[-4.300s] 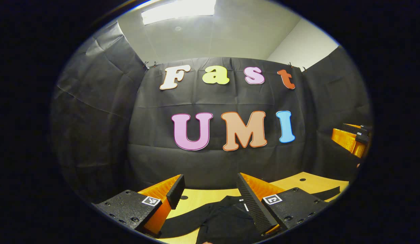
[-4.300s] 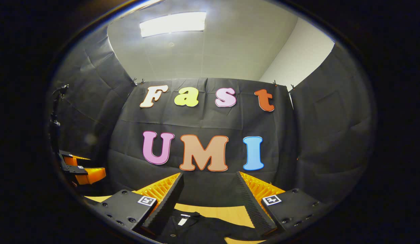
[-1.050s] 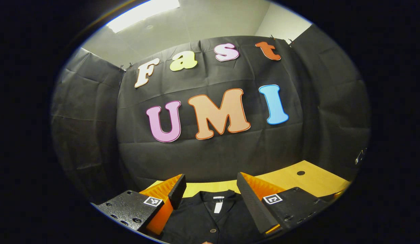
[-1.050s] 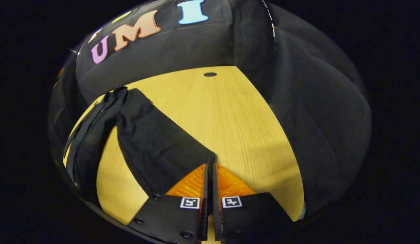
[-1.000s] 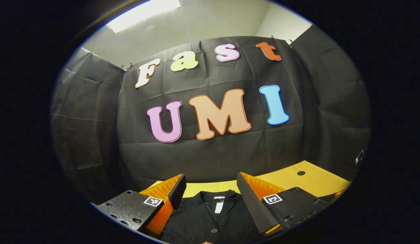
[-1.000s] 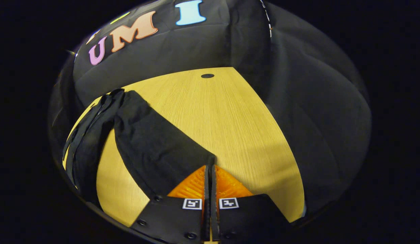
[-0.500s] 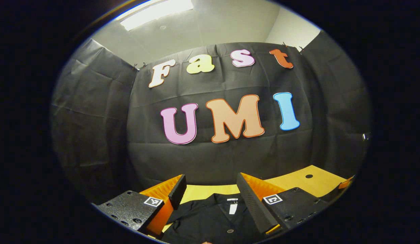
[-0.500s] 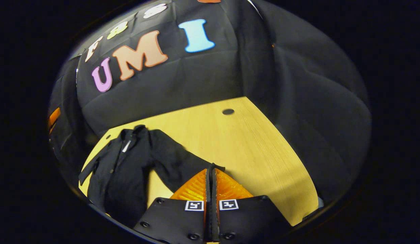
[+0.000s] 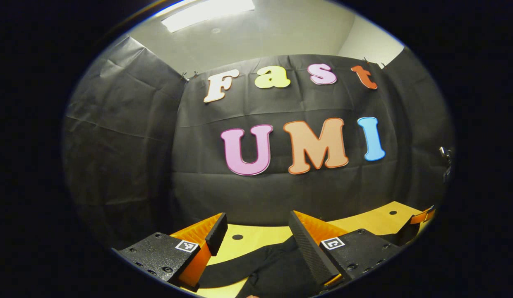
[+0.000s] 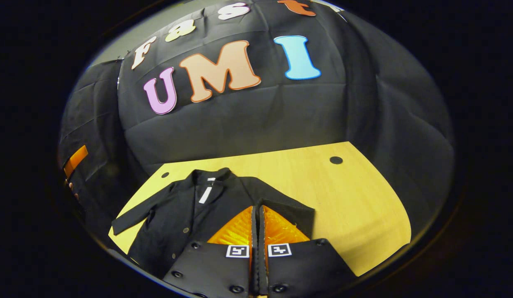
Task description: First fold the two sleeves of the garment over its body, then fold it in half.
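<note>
in the left gripper view, the left hand-held gripper (image 9: 256,236) hangs just above the light yellow wooden tabletop (image 9: 368,221) with its two fingers spread wide apart and nothing between them. below and beyond the fingers lies part of the black button-front long-sleeved garment (image 9: 273,269), flat on the tabletop, with one sleeve (image 9: 227,269) stretching out toward the left edge of the view. a small dark round hole (image 9: 237,237) sits in the tabletop between the fingers, and another (image 9: 392,212) lies far to the right. at the right edge, part of the right hand-held gripper (image 9: 418,221) shows low over the tabletop.

in the right gripper view, the right hand-held gripper (image 10: 257,217) has its fingers pressed together, clamped on the cuff end of the garment's other sleeve (image 10: 287,211), which is drawn across onto the garment's (image 10: 186,215) body. the garment lies face up on the tabletop (image 10: 355,207), collar toward the booth's wall, with a white neck tag (image 10: 205,193) and a row of buttons showing. its far sleeve (image 10: 142,211) is spread out flat to the left, reaching near the tabletop's edge. a bit of the left hand-held gripper (image 10: 75,160) shows at the far left edge of the view.
</note>
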Demonstrator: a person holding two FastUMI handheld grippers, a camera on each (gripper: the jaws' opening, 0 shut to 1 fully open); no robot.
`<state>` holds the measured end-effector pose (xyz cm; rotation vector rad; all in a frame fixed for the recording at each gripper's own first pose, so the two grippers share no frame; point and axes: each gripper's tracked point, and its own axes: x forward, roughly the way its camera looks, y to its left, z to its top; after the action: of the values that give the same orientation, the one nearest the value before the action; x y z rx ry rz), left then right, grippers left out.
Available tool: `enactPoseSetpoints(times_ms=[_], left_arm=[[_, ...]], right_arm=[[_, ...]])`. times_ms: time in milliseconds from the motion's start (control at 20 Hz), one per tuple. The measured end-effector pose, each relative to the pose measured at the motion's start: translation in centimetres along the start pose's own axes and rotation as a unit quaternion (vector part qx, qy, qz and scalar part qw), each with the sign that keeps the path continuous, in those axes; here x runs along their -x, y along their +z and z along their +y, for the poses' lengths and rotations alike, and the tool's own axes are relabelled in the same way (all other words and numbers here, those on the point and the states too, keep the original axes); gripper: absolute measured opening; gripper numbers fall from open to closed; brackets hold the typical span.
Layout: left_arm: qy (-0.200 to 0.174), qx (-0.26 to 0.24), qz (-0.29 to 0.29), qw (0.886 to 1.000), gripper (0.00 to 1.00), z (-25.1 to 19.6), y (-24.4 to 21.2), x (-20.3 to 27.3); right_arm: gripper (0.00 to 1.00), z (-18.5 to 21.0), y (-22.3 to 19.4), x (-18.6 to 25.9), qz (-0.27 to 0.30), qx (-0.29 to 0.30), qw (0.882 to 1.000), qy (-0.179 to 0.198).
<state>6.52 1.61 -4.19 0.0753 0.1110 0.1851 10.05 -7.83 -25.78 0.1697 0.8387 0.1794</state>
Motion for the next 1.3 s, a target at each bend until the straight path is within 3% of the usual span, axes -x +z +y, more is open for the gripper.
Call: enactPoseSetpoints(times_ms=[450, 500, 650, 750, 800, 850, 900, 1300], left_arm=[[-0.027, -0.012, 0.007, 1.0, 0.97, 9.4, -1.9, -1.3], [-0.022, -0.013, 0.002, 1.0, 0.97, 10.4, -1.9, -1.4], [-0.005, 0.001, 0.006, 1.0, 0.97, 12.3, -2.5, -1.2], [0.005, 0.006, 0.01, 1.0, 0.97, 13.7, -3.2, -0.7], [0.012, 0.005, 0.013, 1.0, 0.92, 14.6, -3.5, -0.6], [0.021, 0.001, 0.02, 1.0, 0.96, 15.4, -4.0, -0.6], [0.029, 0.0, 0.023, 0.999, 0.92, 16.3, -4.3, -0.4], [0.061, -0.007, 0.042, 0.997, 0.92, 20.4, -6.2, -0.2]], right_arm=[[0.02, 12.1, 1.8, -1.9, -0.03, 0.016, 0.999, 0.002], [0.0, 13.7, 2.0, -2.1, -0.032, 0.02, 0.999, 0.011], [0.06, 17.9, 2.3, -3.4, -0.029, 0.047, 0.998, 0.037], [0.02, 20.4, 2.2, -4.5, -0.02, 0.055, 0.997, 0.055], [0.02, 21.5, 2.2, -5.2, -0.018, 0.06, 0.996, 0.061], [0.02, 22.3, 2.3, -5.9, -0.014, 0.063, 0.996, 0.066], [0.02, 23.3, 2.0, -6.7, -0.007, 0.064, 0.995, 0.074], [0.02, 29.6, -0.4, -11.8, 0.035, 0.103, 0.988, 0.106]])
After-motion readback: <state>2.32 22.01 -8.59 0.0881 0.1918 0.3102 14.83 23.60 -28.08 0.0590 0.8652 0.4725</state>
